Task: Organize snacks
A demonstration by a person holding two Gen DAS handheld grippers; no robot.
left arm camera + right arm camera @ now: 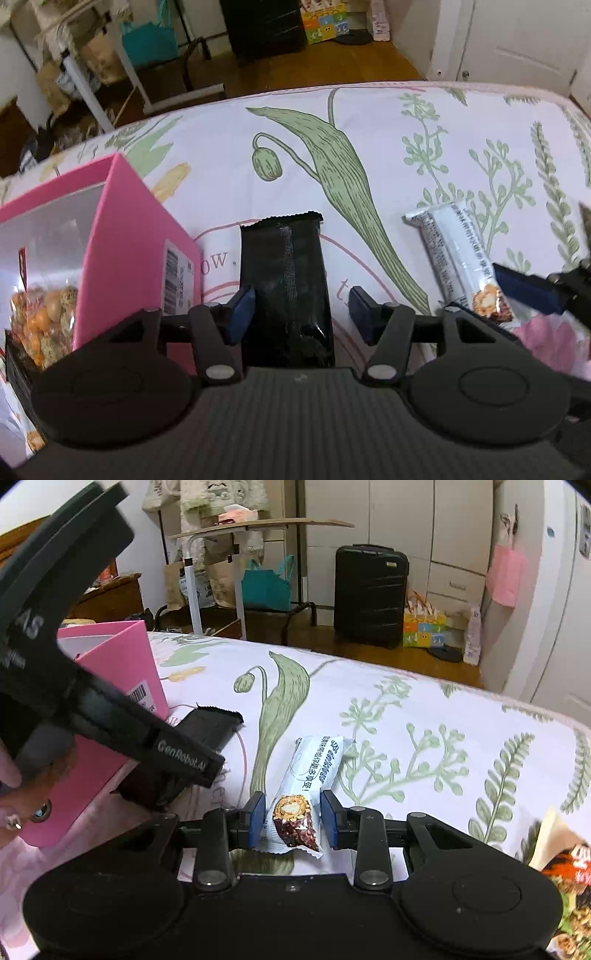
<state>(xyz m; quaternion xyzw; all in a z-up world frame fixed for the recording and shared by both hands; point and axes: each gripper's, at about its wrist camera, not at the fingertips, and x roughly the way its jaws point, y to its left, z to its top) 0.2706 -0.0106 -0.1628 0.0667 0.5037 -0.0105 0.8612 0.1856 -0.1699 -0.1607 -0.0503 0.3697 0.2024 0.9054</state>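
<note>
Floral bedsheet (424, 122) underfoot of everything, a bed rather than a tabletop. Left wrist view: left gripper (301, 308) tilted down over a black snack packet (286, 280) lying flat on the sheet, jaws released and set apart on either side of it, left pad near its edge, right pad clear of it. Just left of the packet, a pink box (136, 236) with a clear window, a bag of orange and green snacks (44, 321) showing inside; contents seen only from this side. Right wrist view: right gripper (292, 818) straddling the lower end of a white snack bar (306, 786), blue pads just beside the wrapper, contact too close to call, so clenched or not cannot be told. Only here: brand print on the wrapper's face, a colourful snack bag (554, 878) at the right edge, a black suitcase (369, 594) beyond the bed.
</note>
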